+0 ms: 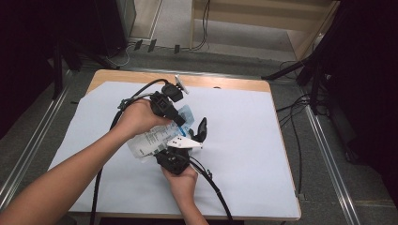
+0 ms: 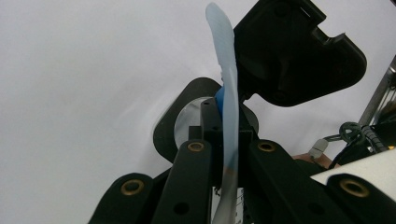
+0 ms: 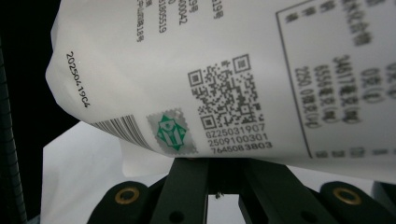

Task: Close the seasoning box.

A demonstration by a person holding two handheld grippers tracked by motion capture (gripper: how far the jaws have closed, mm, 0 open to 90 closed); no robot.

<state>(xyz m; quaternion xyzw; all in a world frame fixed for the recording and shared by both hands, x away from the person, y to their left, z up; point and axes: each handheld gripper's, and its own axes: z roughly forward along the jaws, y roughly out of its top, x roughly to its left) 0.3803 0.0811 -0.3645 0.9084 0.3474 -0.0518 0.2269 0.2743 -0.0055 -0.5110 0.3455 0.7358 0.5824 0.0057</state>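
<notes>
High view: the pouch [image 1: 155, 138], white with black print and a pale blue end, is held above the middle of the white-covered counter [image 1: 244, 140] between both tools. Its long axis runs diagonally, blue end pointing to the far right, printed end toward the near left. The left tool [image 1: 180, 123] is clenched on the blue end; in the left gripper view the sealed edge [image 2: 229, 93] stands upright between its jaws. The right tool [image 1: 185, 146] grasps the pouch's lower edge, its jaws closed below the QR code [image 3: 229, 91].
</notes>
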